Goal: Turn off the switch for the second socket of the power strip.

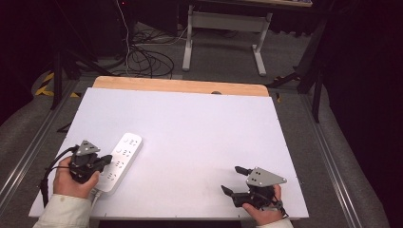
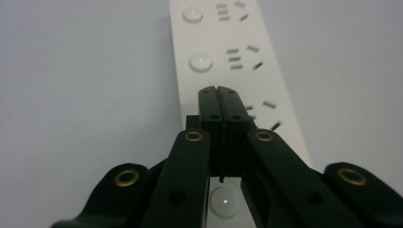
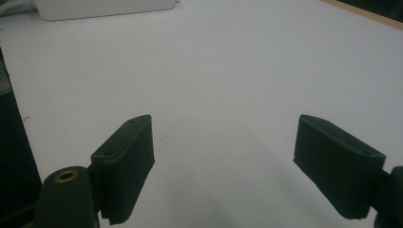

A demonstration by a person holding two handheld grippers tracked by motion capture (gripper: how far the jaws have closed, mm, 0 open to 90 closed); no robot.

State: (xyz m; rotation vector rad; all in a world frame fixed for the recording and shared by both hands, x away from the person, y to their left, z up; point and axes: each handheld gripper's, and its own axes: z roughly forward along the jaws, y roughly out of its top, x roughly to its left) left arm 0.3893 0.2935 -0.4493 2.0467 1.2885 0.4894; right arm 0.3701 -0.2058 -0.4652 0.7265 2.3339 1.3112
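- Left gripper (image 2: 219,92): jaws fully closed, nothing between them, tips over the white power strip (image 2: 223,57).
- Right gripper (image 3: 223,166): jaws wide apart, empty.
- Power strip lies on the table (image 1: 199,123), near-left area.

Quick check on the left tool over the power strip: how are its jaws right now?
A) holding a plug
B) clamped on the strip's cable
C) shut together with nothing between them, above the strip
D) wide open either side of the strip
C: in the left gripper view the left tool has its jaws pressed together with nothing between them, above the white power strip.
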